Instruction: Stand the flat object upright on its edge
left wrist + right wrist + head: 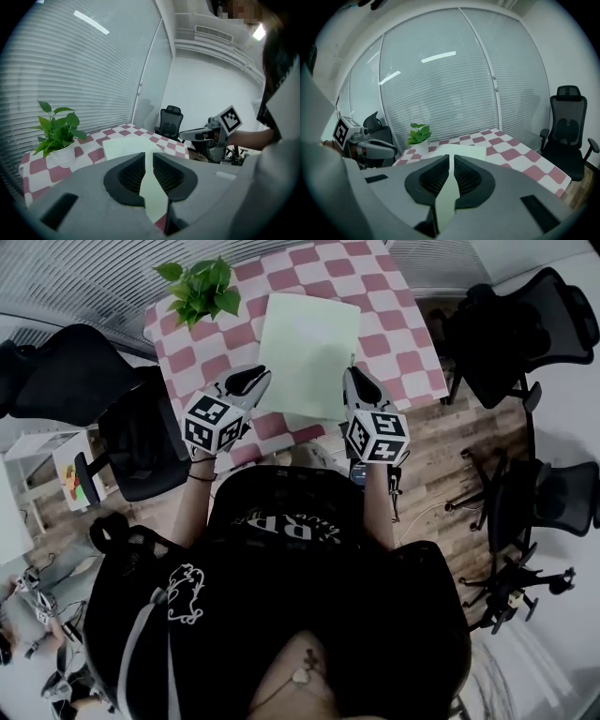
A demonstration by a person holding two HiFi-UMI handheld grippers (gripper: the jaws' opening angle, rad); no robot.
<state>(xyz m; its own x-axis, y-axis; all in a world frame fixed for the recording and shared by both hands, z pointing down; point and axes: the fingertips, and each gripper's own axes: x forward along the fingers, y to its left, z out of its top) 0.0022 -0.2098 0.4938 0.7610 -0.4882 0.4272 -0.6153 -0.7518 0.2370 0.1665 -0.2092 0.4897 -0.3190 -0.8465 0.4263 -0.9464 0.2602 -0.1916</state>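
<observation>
A pale green flat board [307,352] lies flat on the red-and-white checkered table [398,320]. My left gripper [261,376] hovers at the board's near left edge, jaws shut with nothing between them. My right gripper [352,373] sits at the near right edge, also shut and empty. In the left gripper view the board [125,146] lies just beyond the closed left gripper [149,159], and the right gripper [206,135] hangs off to the right. In the right gripper view the board [461,151] lies ahead of the closed right gripper [451,161], with the left gripper [370,147] at the left.
A potted green plant [200,289] stands on the table's far left corner, close to the board. Black office chairs [511,334] ring the table on both sides. Window blinds [440,79] run behind the table. The person's body fills the near side.
</observation>
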